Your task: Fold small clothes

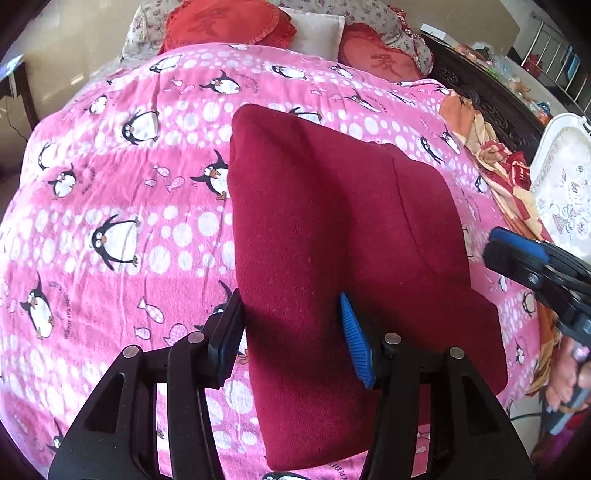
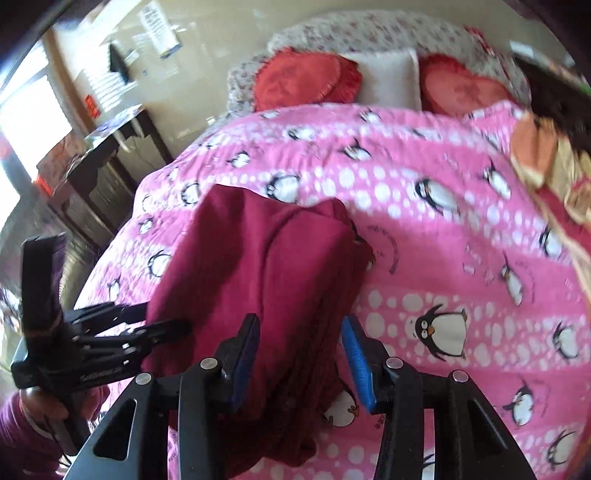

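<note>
Maroon garment point(image 1: 332, 258) folded on pink penguin blanket point(image 1: 110, 184); left gripper point(image 1: 291, 332) and right gripper point(image 2: 301, 360) fingers released, straddling cloth

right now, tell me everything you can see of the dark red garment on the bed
The dark red garment is a plain, fuzzy, knit-looking cloth, folded into a rough rectangle with a layered edge running along it. It lies flat on the pink penguin bedspread. The left gripper and right gripper straddle its near edge, not visibly pinching it.

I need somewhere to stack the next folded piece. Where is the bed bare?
Free: the pink penguin cover left of the maroon garment, up to the red cushions. Crowded: the right edge, with an orange cloth, and around the garment, where both grippers work.
</note>
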